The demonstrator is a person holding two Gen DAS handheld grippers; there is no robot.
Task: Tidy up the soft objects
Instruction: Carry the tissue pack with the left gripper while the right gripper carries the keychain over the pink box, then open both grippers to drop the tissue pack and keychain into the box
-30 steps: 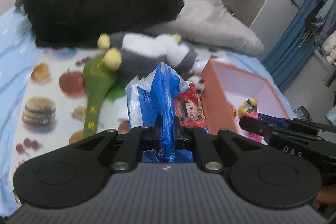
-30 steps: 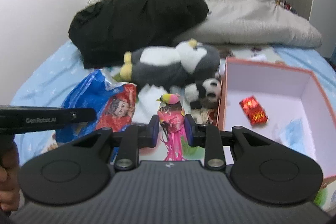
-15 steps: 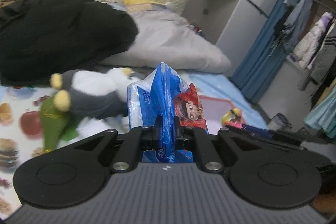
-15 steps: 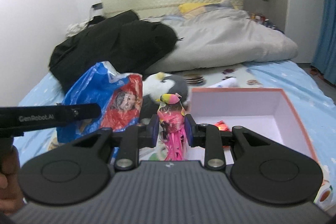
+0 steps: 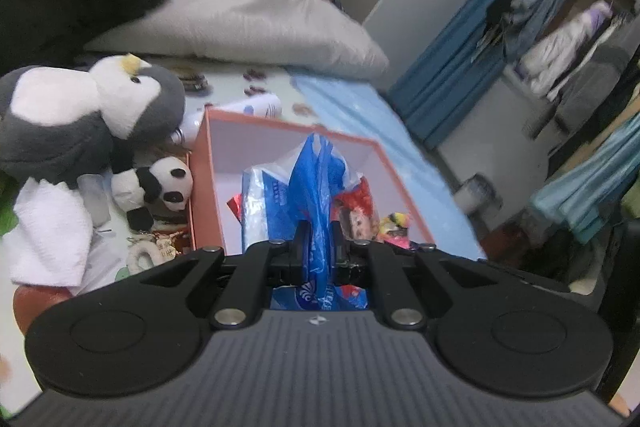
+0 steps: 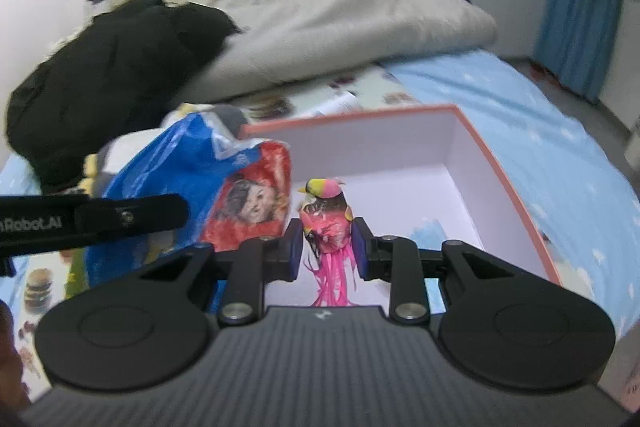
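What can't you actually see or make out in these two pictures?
- Left view: much of the floor of the orange cardboard box, hidden behind the blue plastic bag.
- Left view: the clothes on the rail, too blurred to identify.
- Right view: the grey-and-white plush penguin, mostly behind the bag.
- Right view: the pale blue item in the box, blurred.
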